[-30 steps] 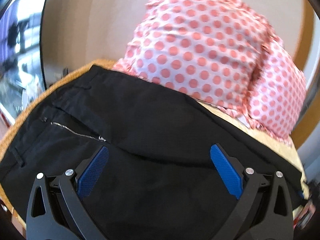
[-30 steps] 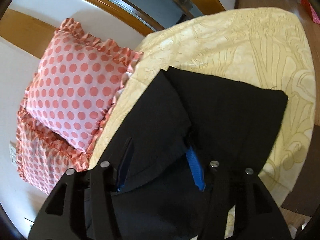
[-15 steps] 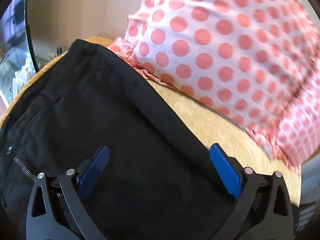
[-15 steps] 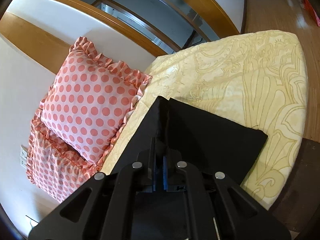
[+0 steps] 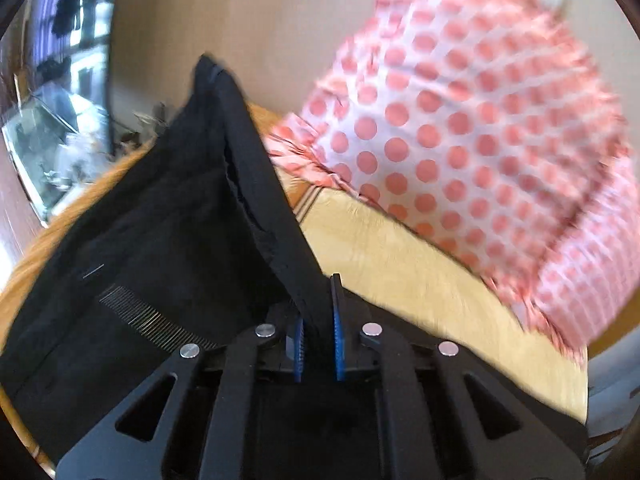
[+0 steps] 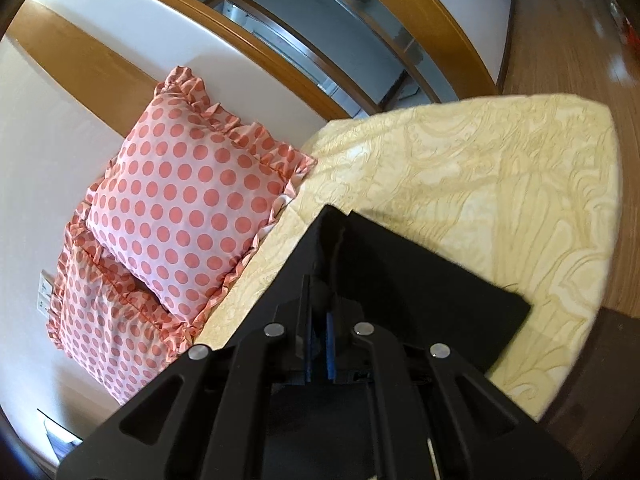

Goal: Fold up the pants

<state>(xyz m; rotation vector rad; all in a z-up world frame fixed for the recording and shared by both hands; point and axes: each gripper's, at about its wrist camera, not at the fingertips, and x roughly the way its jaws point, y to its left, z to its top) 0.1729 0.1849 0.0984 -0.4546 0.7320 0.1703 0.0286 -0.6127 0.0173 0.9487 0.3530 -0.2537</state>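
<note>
A pair of black pants [image 5: 152,248] is pinched at two places above a bed, each handheld gripper clamped on a ridge of the cloth. Nearest in the left wrist view, the left gripper [image 5: 318,344] has its blue pads [image 5: 338,344] drawn almost together, with a thick fold of the fabric squeezed between them; from that grip the cloth rises in a tented ridge to a dark peak, while the rest of the garment spreads down to the left over the bed, its zipper [image 5: 152,318] lying open to view as a row of fine teeth. Nearest in the right wrist view, the right gripper [image 6: 319,340] is likewise nearly closed, its pads [image 6: 330,344] nipping a bunched edge of the pants [image 6: 420,280]; the cloth runs forward from the jaws to a point, and a flat black panel lies to the right on the yellow patterned bedspread [image 6: 500,184], one corner near the bed's edge. Just beyond the pants, the bedspread [image 5: 420,280] shows pale and bare; at its far side two frilled pillows [image 6: 192,200] in pink with red dots stand stacked against the white wall [image 6: 80,140], and in the left wrist view one pillow [image 5: 460,140] looms blurred to the right. Farther off are a wooden band along the wall [image 6: 92,76], a wood-framed opening [image 6: 420,20] and a wooden floor [image 6: 568,48].
</note>
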